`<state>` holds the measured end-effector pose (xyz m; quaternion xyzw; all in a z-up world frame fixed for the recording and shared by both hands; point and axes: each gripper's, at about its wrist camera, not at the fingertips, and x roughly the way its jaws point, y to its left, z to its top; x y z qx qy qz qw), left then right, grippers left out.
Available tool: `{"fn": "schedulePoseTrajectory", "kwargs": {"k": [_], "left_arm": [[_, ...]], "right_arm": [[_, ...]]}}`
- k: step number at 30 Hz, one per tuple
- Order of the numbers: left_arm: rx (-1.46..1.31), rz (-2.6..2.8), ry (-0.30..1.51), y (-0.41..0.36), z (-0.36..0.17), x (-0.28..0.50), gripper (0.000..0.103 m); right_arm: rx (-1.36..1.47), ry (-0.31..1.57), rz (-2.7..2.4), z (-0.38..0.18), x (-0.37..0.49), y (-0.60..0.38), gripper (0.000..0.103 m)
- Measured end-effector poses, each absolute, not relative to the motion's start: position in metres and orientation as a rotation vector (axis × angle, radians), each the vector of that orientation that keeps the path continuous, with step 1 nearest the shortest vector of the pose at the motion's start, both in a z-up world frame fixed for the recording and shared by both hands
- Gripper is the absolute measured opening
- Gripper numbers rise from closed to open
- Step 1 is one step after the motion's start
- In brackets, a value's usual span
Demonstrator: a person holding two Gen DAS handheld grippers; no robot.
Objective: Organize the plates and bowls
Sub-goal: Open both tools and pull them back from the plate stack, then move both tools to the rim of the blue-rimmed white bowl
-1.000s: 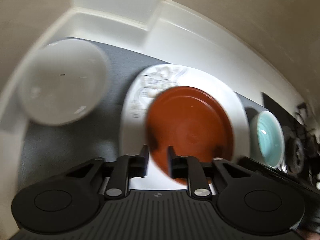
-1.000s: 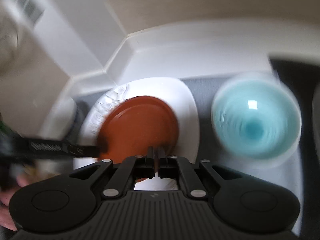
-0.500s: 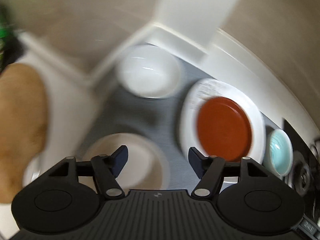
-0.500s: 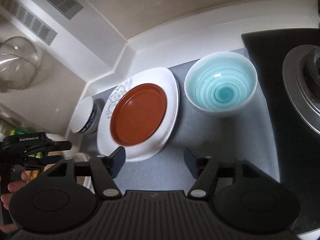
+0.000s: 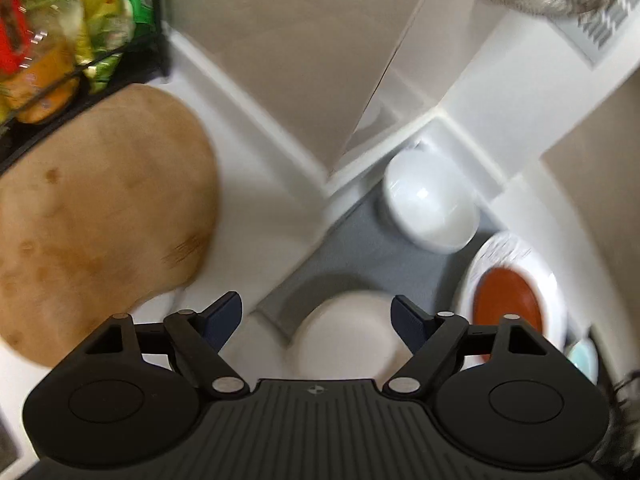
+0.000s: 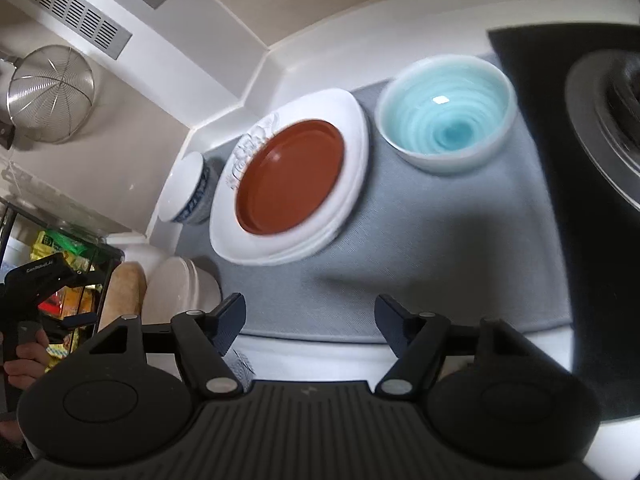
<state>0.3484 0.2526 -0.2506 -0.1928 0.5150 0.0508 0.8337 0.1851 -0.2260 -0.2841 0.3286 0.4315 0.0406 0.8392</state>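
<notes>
A red-brown plate [image 6: 290, 176] lies on a white patterned plate [image 6: 348, 200] on a grey mat [image 6: 440, 260]. A light blue bowl [image 6: 446, 120] stands to its right. A white bowl with a blue pattern [image 6: 186, 190] stands to its left, and a cream bowl [image 6: 180, 288] sits at the mat's near left corner. My right gripper [image 6: 310, 316] is open and empty above the mat's front edge. My left gripper [image 5: 318, 316] is open and empty above the cream bowl [image 5: 344, 336]. The left wrist view also shows the white bowl [image 5: 430, 204] and the red-brown plate [image 5: 508, 300].
A round wooden board [image 5: 92, 216] lies on the white counter at left, beside a black rack of packets [image 5: 60, 32]. A black stove with a burner [image 6: 608, 120] is at right. A metal strainer [image 6: 50, 94] hangs on the wall.
Both grippers opened from near the red-brown plate and drew back. The left gripper swung left, so the cream bowl and the wooden board came into its view.
</notes>
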Motion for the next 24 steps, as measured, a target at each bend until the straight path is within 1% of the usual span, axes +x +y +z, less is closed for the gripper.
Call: {"fn": "schedulePoseTrajectory", "kwargs": {"k": [1,3,4,5,6,9,14,19,24], "left_arm": [[-0.432,0.079,1.08,0.254,-0.25,0.353,0.076],[-0.445,0.006,1.061,0.255,-0.25,0.364,0.06],[-0.434,-0.029,1.055,0.254,-0.251,0.371,0.055],[-0.424,-0.054,1.058,0.253,-0.254,0.378,0.045],[-0.421,-0.073,1.069,0.252,-0.256,0.385,0.038],[-0.436,-0.127,1.074,0.254,-0.265,0.401,0.036],[-0.347,-0.097,1.029,0.245,-0.277,0.412,0.036],[-0.449,-0.121,1.078,0.252,-0.296,0.431,0.036],[-0.537,-0.083,1.077,0.263,-0.305,0.44,0.036]], "right_arm": [[0.694,0.906,0.085,-0.278,0.194,-0.221,0.076],[0.682,0.892,0.074,-0.265,0.213,-0.21,0.076],[0.675,0.882,0.082,-0.259,0.223,-0.204,0.076],[0.667,0.872,0.09,-0.254,0.233,-0.196,0.076],[0.664,0.864,0.088,-0.249,0.244,-0.188,0.076],[0.685,0.838,0.105,-0.238,0.279,-0.166,0.075],[0.694,0.855,0.14,-0.241,0.343,-0.124,0.074],[0.744,0.923,0.137,-0.26,0.388,-0.094,0.07],[0.768,0.972,0.113,-0.278,0.41,-0.086,0.069]]}}
